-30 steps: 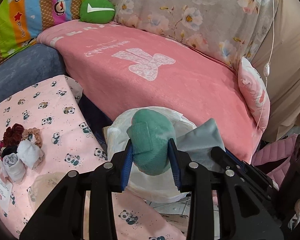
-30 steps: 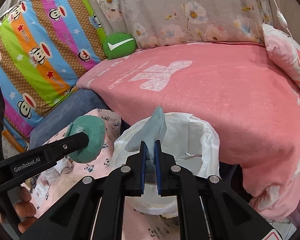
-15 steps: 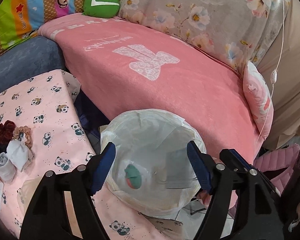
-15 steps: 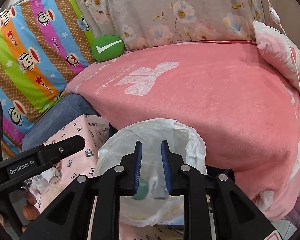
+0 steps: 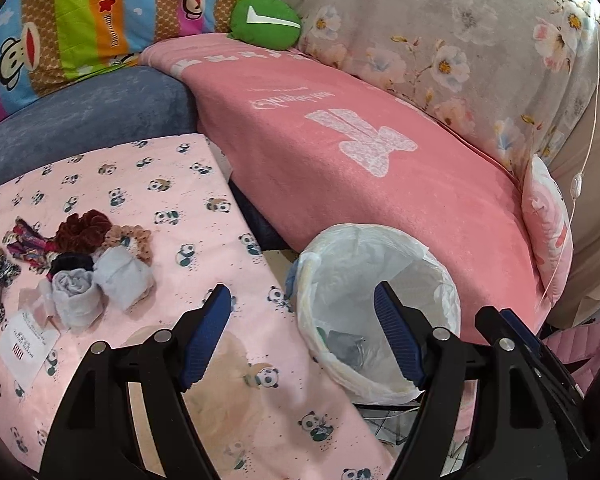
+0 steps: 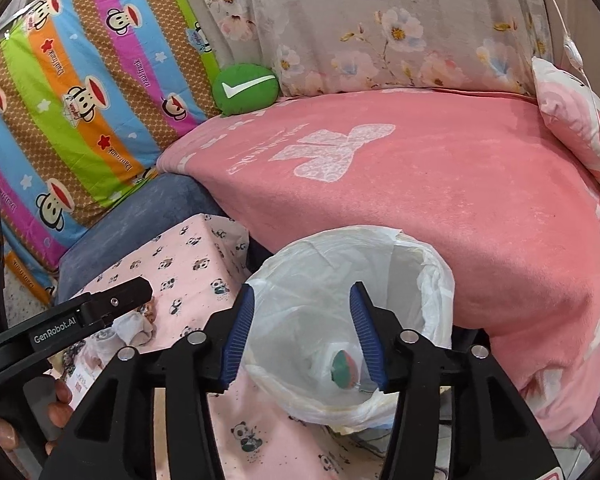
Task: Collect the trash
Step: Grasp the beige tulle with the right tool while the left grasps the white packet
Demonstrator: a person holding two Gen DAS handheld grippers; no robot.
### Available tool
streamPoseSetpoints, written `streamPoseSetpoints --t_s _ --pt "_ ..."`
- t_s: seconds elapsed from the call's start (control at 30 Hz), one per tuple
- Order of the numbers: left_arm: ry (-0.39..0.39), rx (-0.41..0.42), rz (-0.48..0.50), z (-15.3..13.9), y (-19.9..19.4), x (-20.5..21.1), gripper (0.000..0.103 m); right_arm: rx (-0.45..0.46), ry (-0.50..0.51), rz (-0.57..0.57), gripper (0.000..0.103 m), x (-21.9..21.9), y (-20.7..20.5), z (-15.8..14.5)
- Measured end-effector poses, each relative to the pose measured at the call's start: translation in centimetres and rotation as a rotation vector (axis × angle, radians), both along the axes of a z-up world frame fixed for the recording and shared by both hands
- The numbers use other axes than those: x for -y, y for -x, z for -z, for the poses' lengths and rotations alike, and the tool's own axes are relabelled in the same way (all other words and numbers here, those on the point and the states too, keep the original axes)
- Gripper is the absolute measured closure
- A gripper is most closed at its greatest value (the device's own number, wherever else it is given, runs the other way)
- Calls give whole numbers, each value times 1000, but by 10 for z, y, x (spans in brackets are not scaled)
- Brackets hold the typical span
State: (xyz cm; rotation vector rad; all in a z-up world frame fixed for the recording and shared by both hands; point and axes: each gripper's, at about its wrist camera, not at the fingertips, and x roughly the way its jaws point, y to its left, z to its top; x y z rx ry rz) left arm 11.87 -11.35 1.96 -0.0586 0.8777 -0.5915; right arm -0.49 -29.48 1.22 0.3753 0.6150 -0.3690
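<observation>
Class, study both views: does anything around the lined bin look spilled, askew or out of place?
Nothing stands out. The green bundle and grey cloth lie inside the lined bin, which stands upright with nothing spilled beside it.

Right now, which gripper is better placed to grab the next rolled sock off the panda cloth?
Probably the left gripper: it is open and empty, and the rolled socks lie just left of its fingers. The right gripper is over the bin.

A round green cushion with a white tick [image 5: 265, 21] sits at twelve o'clock on the pink blanket [image 5: 364, 168].
</observation>
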Motion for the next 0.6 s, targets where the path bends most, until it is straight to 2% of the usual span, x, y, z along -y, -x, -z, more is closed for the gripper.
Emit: streamPoseSetpoints --t_s 0.07,0.2,0.43,0.6 --pt "-9 3 -31 1 1 -16 22 -5 7 -26 39 -17 -2 0" --pt "-31 14 -89 4 2 -53 21 -20 16 -79 29 -51 -7 4" --pt "-58 0 -202 18 -2 -127 17 -66 -4 -160 25 -102 -18 22" --pt "-105 7 -265 33 -2 -173 15 -112 -7 -209 21 -135 -27 41"
